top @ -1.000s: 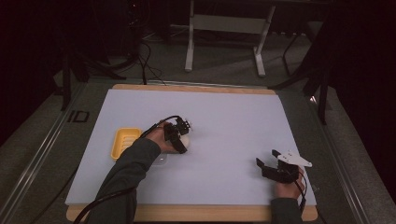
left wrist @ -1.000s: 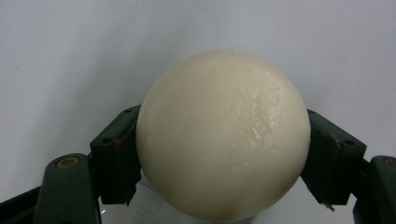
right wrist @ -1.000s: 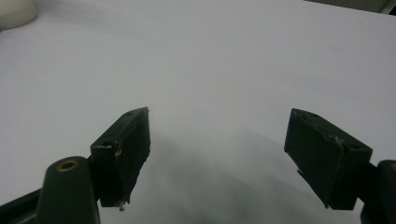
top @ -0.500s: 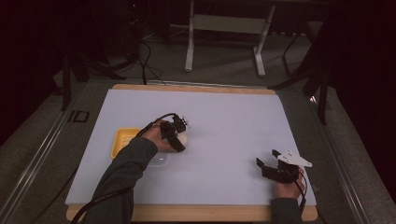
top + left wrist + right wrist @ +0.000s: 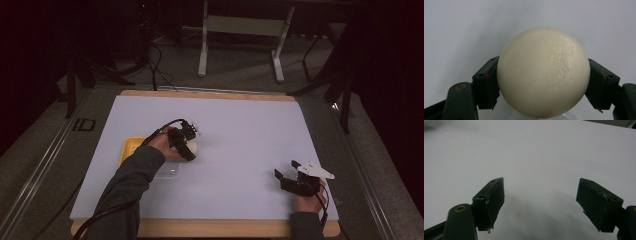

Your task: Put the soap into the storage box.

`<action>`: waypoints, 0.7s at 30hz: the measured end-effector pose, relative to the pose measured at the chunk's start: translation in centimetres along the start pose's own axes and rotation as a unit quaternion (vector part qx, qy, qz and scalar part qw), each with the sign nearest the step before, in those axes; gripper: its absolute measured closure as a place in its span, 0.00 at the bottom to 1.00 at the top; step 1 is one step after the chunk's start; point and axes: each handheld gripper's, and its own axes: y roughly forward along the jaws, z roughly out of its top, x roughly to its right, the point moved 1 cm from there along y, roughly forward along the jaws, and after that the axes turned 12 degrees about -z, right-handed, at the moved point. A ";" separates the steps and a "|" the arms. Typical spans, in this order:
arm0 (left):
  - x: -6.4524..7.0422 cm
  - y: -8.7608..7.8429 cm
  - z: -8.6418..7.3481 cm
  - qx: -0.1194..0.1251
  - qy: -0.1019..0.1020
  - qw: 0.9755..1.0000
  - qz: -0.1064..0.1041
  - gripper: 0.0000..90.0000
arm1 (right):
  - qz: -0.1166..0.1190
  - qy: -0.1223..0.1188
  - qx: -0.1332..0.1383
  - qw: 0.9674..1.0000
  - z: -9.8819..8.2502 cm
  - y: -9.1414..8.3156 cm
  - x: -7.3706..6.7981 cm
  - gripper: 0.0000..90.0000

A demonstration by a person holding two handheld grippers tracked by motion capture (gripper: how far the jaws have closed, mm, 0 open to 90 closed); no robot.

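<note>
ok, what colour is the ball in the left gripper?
Cream white, plain and glossy; the ball shows best in the left gripper view.

Cream, glossy ball (image 5: 543, 72) without pattern, between black jaws with one small red mark. Plain pale lavender-white mat (image 5: 240, 135) edged by a tan wooden board (image 5: 210, 93). Yellow tray (image 5: 131, 148). Right gripper (image 5: 540, 205) black with a white top plate. Grey-green sleeve (image 5: 131, 180).

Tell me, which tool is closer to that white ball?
Left. The left tool grips the white ball between its jaws. The right tool sits open, far off near the mat's right front corner.
</note>
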 end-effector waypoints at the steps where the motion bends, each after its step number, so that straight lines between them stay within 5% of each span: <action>1: 0.0 0.0 0.0 -0.001 0.002 1.000 -0.001 0.28 | 0.000 0.000 0.000 1.000 0.0 0.0 0.0 0.24; 21: -0.3 -1.8 -1.6 0.005 -0.014 1.000 0.005 0.27 | -0.002 0.001 0.001 1.000 0.0 0.0 0.0 0.24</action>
